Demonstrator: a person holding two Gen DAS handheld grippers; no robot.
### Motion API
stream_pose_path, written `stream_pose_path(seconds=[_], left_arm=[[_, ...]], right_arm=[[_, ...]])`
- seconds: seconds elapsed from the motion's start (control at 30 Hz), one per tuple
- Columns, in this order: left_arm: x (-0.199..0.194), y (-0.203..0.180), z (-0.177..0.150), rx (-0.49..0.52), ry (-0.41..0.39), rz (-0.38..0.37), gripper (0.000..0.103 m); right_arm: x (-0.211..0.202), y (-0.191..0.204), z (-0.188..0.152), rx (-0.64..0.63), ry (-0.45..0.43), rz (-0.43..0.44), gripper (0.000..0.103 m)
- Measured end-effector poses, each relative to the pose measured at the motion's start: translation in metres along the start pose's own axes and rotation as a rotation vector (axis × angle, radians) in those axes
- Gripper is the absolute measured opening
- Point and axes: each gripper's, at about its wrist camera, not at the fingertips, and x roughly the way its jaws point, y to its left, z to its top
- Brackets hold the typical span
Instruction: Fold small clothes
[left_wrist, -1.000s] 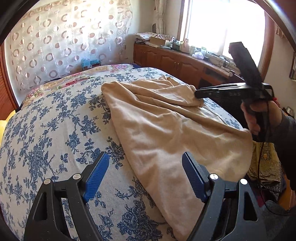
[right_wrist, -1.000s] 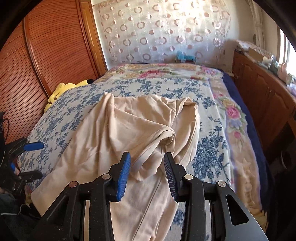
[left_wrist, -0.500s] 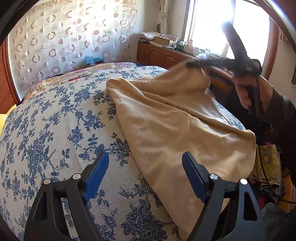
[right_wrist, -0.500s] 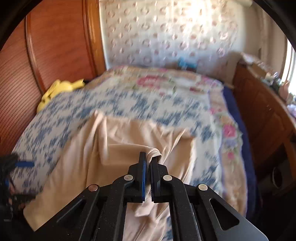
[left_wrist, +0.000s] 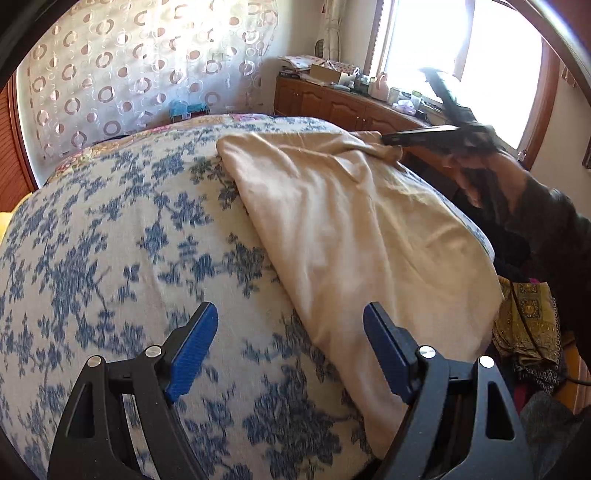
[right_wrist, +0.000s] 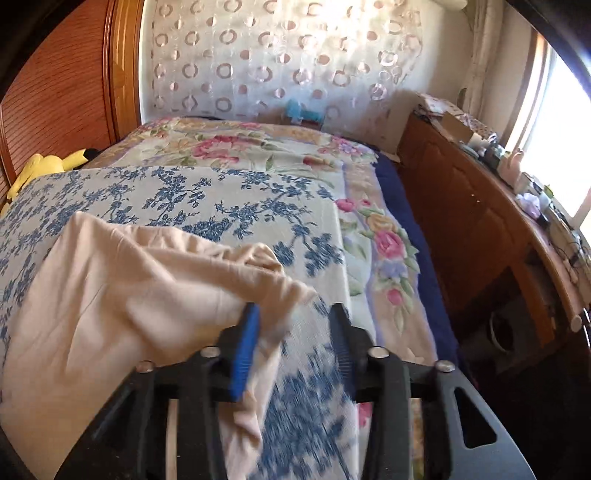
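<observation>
Right gripper (right_wrist: 295, 339) fingers opening, beige garment (right_wrist: 122, 295) fold slipping off the left pad, nothing pinched. Left gripper (left_wrist: 291, 347) spread wide, empty, hem edge by its right finger. Step looks like: releasing a pulled-out corner, still spreading flat, no fold made. Next: regrip an edge with both. Garment lies across the floral bedspread (left_wrist: 110, 240), beyond the tips

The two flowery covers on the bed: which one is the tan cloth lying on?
The tan cloth lies on the blue-flowered cover. The other cover, with pink roses, lies farther back by the curtain wall and has nothing tan on it.
</observation>
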Motion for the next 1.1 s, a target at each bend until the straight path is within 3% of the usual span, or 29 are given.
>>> stream_pose_path(seconds=[0.2, 0.3, 0.43, 0.57, 0.6, 0.67, 0.73, 0.77, 0.8, 0.83, 0.87, 0.9, 0.97, 1.1], left_arm=[[-0.016, -0.007, -0.029, -0.014, 0.028, -0.075, 0.082], [-0.024, -0.015, -0.042, 0.006, 0.043, -0.091, 0.082], [-0.03, -0.023, -0.047, 0.032, 0.047, -0.1, 0.08], [-0.027, -0.028, -0.049, 0.032, 0.063, -0.127, 0.069], [-0.027, -0.03, -0.05, 0.033, 0.068, -0.132, 0.061], [-0.026, -0.034, -0.052, 0.046, 0.073, -0.134, 0.054], [-0.026, -0.039, -0.053, 0.054, 0.077, -0.141, 0.043], [-0.026, -0.04, -0.053, 0.057, 0.079, -0.142, 0.03], [-0.026, -0.04, -0.054, 0.059, 0.084, -0.14, 0.023], [-0.026, -0.042, -0.054, 0.066, 0.086, -0.139, 0.02], [-0.026, -0.043, -0.054, 0.07, 0.091, -0.147, 0.008], [-0.027, -0.044, -0.053, 0.072, 0.089, -0.155, 0.005], [-0.031, -0.046, -0.05, 0.073, 0.076, -0.173, 0.004], [-0.048, -0.038, -0.026, 0.024, -0.006, -0.222, 0.004]], right_arm=[[-0.092, 0.02, -0.093, 0.017, -0.007, 0.278, 0.051], [-0.114, 0.034, -0.135, 0.013, 0.012, 0.306, 0.053], [-0.108, 0.035, -0.161, 0.047, 0.064, 0.295, 0.053], [-0.107, 0.038, -0.161, 0.052, 0.061, 0.263, 0.053], [-0.107, 0.04, -0.161, 0.043, 0.061, 0.255, 0.053], [-0.112, 0.042, -0.167, 0.036, 0.054, 0.245, 0.053], [-0.114, 0.045, -0.171, 0.03, 0.037, 0.252, 0.053], [-0.118, 0.045, -0.175, 0.02, 0.028, 0.258, 0.053], [-0.117, 0.048, -0.175, 0.015, 0.024, 0.263, 0.051], [-0.118, 0.049, -0.178, 0.007, 0.018, 0.277, 0.04], [-0.119, 0.05, -0.179, 0.003, 0.013, 0.293, 0.035], [-0.12, 0.051, -0.18, 0.0, 0.009, 0.3, 0.027], [-0.12, 0.051, -0.181, 0.004, 0.009, 0.339, 0.012], [-0.125, 0.036, -0.173, 0.057, -0.038, 0.405, 0.008]])
